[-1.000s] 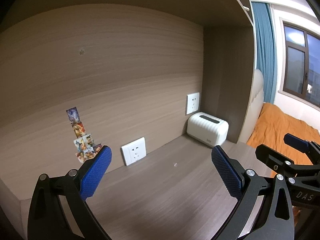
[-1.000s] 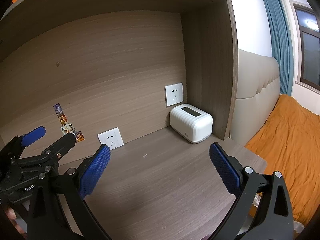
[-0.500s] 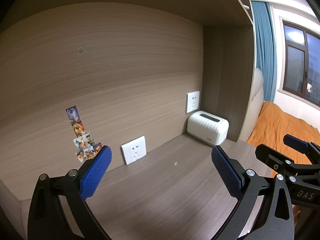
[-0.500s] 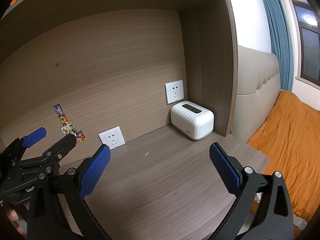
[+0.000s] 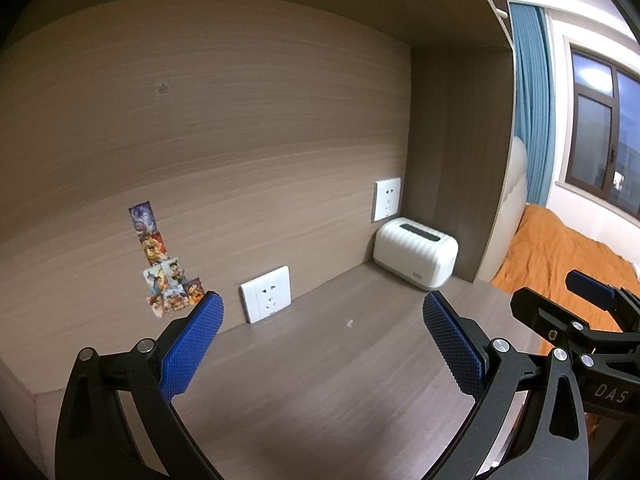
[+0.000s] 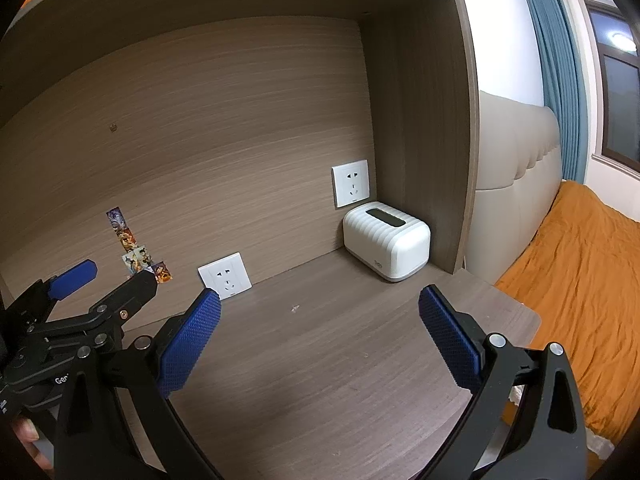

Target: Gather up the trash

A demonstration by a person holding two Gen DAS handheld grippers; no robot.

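Observation:
A tiny white scrap [image 5: 349,323] lies on the wooden desk [image 5: 320,400], near the back; it also shows in the right wrist view [image 6: 295,309]. My left gripper [image 5: 322,344] is open and empty, held above the desk in front of the scrap. My right gripper [image 6: 319,340] is open and empty too, beside the left one. The right gripper [image 5: 588,312] shows at the right edge of the left wrist view; the left gripper [image 6: 96,284] shows at the left edge of the right wrist view.
A white ribbed tissue box [image 6: 386,246] stands in the desk's back right corner. Two wall sockets [image 6: 225,276] [image 6: 351,183] and stickers [image 5: 166,272] are on the back panel. A shelf closes the top. A bed with an orange cover [image 6: 576,280] lies to the right.
Both grippers have drifted slightly; the view has shifted a little. Both stay open and empty. The scrap has not moved.

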